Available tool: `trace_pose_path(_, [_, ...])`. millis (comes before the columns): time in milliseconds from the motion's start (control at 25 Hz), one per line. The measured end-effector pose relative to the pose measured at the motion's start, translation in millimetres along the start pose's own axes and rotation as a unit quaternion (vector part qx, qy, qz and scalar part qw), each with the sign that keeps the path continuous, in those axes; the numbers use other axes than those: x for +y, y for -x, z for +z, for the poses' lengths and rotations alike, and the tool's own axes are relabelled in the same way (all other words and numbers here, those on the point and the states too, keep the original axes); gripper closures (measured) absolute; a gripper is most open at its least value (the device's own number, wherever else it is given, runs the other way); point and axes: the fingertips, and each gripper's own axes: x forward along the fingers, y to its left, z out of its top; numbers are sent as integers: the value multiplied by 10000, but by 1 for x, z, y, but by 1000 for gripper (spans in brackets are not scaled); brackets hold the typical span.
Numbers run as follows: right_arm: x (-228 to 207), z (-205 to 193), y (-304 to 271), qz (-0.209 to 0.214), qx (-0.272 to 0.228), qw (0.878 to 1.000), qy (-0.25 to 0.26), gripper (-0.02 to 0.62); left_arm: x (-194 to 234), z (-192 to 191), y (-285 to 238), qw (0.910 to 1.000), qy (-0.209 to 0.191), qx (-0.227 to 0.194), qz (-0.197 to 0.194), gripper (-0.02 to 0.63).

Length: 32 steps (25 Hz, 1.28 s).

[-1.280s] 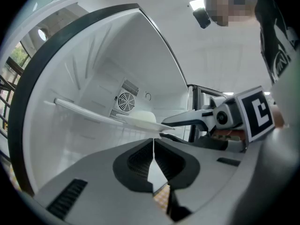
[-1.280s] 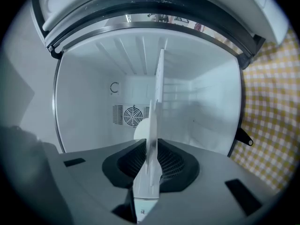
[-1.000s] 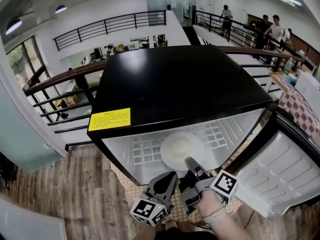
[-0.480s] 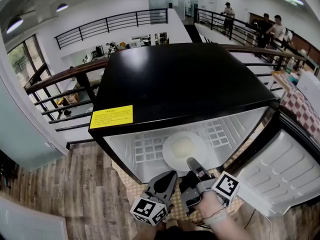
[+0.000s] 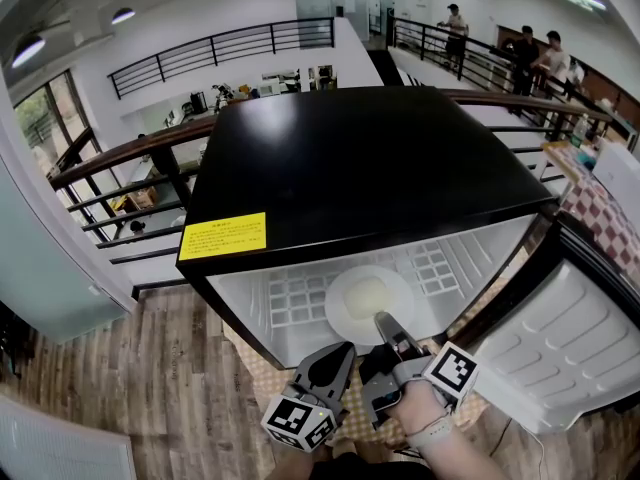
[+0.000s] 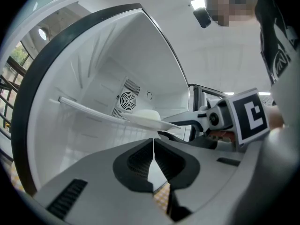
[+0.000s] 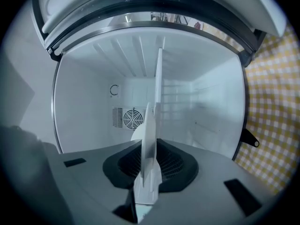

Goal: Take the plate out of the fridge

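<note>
A white plate with a pale lump of food lies on the wire shelf inside the open black-topped fridge. My right gripper is shut on the plate's near rim; in the right gripper view the plate stands edge-on between the jaws of the right gripper. My left gripper hangs just left of it, outside the fridge, shut and empty. The left gripper view has the left gripper below the plate, with the right gripper clamped on the rim.
The fridge door stands swung open to the right. A yellow checked cloth lies under the fridge front. A railing runs behind the fridge, and people stand far back right. A fan grille sits on the fridge's back wall.
</note>
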Motion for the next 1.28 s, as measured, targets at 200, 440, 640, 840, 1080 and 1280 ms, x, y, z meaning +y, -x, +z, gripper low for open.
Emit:
trace_pose_path(200, [1, -2, -2, 48, -43, 9999, -88, 540, 2, 2, 3, 10000, 0, -1, 28, 591])
trace_pose_path(440, [0, -6, 5, -3, -55, 9998, -176, 546, 2, 1, 4, 10000, -2, -2, 37, 591])
trace_pose_path(640, [-1, -2, 3, -34, -92, 9999, -140, 545, 0, -1, 2, 10000, 14, -4, 4, 591])
trace_pose_path(840, [-1, 0, 1, 46, -120, 9998, -166, 545, -1, -1, 2, 10000, 19, 5, -12, 591])
trace_pose_path(1080, [0, -2, -1, 171, -222, 9989, -364, 546, 1, 0, 6, 10000, 24, -4, 17, 591])
trace_pose_path(1280, [1, -2, 0, 229, -254, 9989, -331, 548, 1, -1, 12, 10000, 1, 7, 55, 591])
